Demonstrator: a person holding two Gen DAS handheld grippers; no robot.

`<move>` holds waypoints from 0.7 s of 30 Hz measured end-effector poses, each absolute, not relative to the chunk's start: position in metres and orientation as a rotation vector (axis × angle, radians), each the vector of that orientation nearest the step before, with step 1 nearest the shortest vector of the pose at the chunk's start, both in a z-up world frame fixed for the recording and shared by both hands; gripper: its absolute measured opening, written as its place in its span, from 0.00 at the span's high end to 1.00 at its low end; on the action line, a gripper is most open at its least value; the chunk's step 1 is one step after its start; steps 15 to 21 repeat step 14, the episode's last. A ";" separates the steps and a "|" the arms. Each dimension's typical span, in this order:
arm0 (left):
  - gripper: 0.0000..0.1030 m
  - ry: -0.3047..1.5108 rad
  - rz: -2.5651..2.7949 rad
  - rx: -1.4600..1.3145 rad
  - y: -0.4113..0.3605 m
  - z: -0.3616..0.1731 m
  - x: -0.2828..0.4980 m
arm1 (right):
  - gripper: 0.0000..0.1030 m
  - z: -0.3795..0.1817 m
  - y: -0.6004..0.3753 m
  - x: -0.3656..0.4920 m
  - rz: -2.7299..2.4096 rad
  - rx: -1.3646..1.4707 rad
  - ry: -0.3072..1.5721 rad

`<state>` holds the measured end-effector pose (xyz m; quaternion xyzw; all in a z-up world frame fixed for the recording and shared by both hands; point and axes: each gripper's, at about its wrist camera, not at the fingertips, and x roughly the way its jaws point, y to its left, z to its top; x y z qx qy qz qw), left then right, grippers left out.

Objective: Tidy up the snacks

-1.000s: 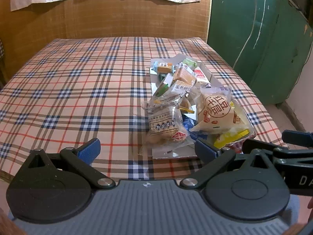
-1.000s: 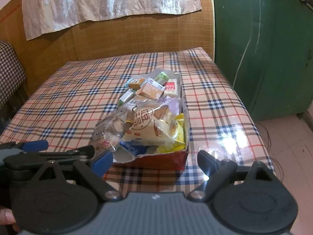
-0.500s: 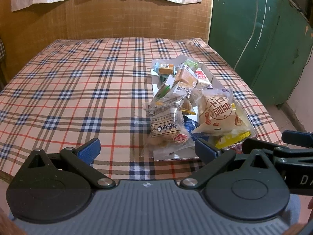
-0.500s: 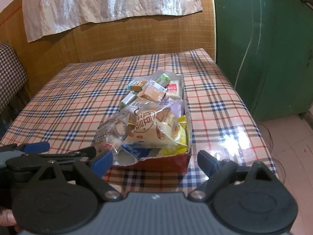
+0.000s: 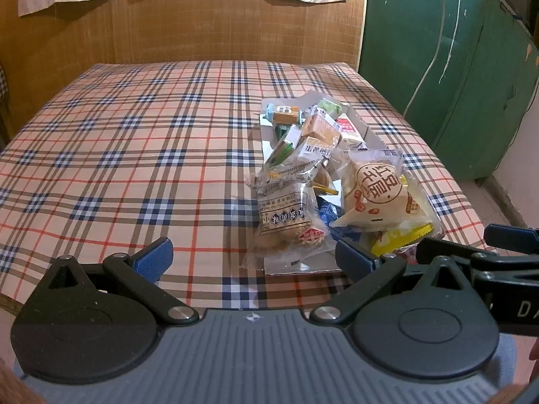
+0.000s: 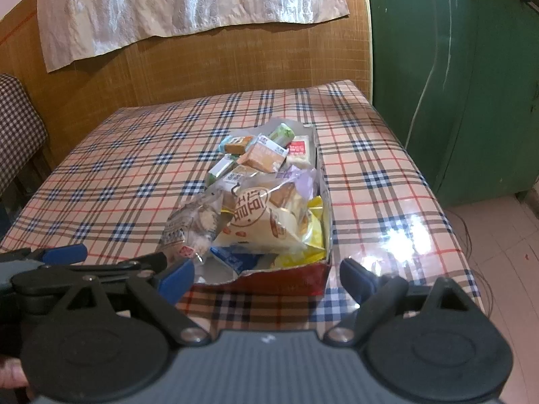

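Change: both grippers have been drawn back slightly; the box sits a little farther off
Left gripper (image 5: 252, 256): jaws spread wide, nothing held, hung near the table edge
Right gripper (image 6: 266, 277): jaws spread wide, nothing held, just before the box's red wall
Box (image 6: 286, 277): on the plaid table (image 5: 134, 155), right of centre
Snacks (image 5: 370, 195): heaped inside the box, a clear bag (image 5: 286, 219) draped over its left rim

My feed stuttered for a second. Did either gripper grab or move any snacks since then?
No. Both views have eased back a little from the snack box, and the right one has lifted slightly. The left gripper and right gripper are open and empty as before. The snacks, like the round-label bag and clear pack, lie where they were on the plaid table.
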<state>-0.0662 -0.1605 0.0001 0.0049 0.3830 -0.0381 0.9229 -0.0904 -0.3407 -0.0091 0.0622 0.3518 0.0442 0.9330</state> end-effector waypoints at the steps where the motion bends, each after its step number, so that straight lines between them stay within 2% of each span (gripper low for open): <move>1: 0.00 0.786 -0.077 0.010 -0.161 0.000 -0.066 | 0.10 -0.009 -0.341 -0.090 0.090 0.127 0.719; 21: 0.00 0.792 -0.064 0.008 -0.170 -0.001 -0.063 | 0.09 -0.011 -0.342 -0.089 0.088 0.131 0.724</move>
